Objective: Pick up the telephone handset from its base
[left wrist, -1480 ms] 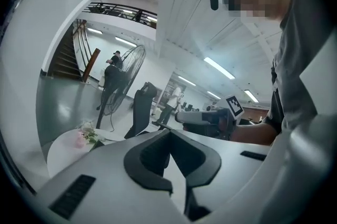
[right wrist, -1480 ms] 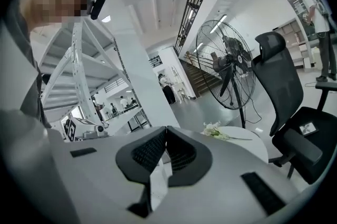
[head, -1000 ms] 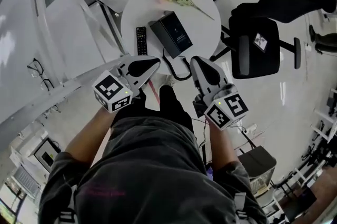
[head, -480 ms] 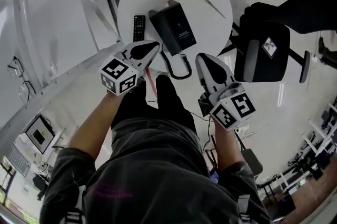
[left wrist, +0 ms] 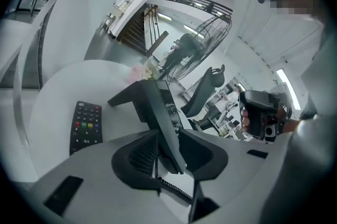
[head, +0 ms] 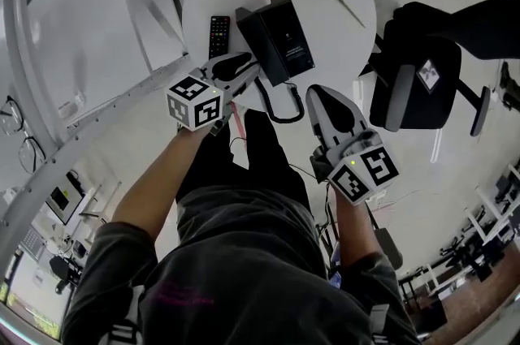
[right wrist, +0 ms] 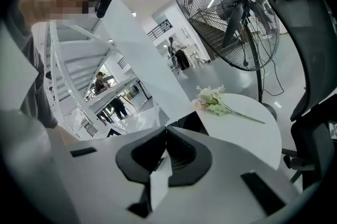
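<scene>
— While its jaws are opening, where is the left gripper [head: 248, 69]?
— At seven o'clock of the base [head: 286, 39], loosely astride the handset [head: 253, 43] resting there. At five o'clock, the right gripper [head: 318, 95] is closed and empty.

Bright, even indoor light from ceiling strips [left wrist: 281, 78]. The glossy floor [head: 455, 165] at the right shows soft glare. Edges bend strongly; the near right gripper [right wrist: 166, 132] looks slightly soft.

The handset [head: 253, 36] has its near end hidden.
</scene>
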### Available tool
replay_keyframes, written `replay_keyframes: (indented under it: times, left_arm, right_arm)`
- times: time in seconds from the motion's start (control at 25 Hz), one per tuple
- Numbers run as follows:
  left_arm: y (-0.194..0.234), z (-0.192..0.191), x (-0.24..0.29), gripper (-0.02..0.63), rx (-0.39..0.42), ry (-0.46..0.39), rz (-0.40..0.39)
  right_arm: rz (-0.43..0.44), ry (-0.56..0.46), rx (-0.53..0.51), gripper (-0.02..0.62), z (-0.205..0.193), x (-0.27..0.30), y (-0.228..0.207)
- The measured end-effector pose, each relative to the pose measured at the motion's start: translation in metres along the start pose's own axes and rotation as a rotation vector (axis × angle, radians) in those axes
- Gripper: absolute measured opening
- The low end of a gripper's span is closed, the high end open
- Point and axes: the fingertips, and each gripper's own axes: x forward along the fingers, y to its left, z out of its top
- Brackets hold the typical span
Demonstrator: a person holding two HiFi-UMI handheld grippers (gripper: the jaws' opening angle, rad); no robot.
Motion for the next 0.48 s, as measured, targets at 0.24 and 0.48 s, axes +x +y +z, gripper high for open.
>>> replay_keyframes:
  times: [0.24, 0.48]
  left_arm:
    - [0.009, -0.006, 0.014, 0.156, -0.123, -0.013, -0.025]
    - [0.018, -0.01, 0.025, 0.13, -0.223, -0.026, -0.048]
  right_arm:
    - [-0.003, 0.017, 0.002, 0.02, -0.002, 0.002, -0.005]
    - [-0.015, 0.036, 0.008, 0.02, -0.009, 0.0, -0.016]
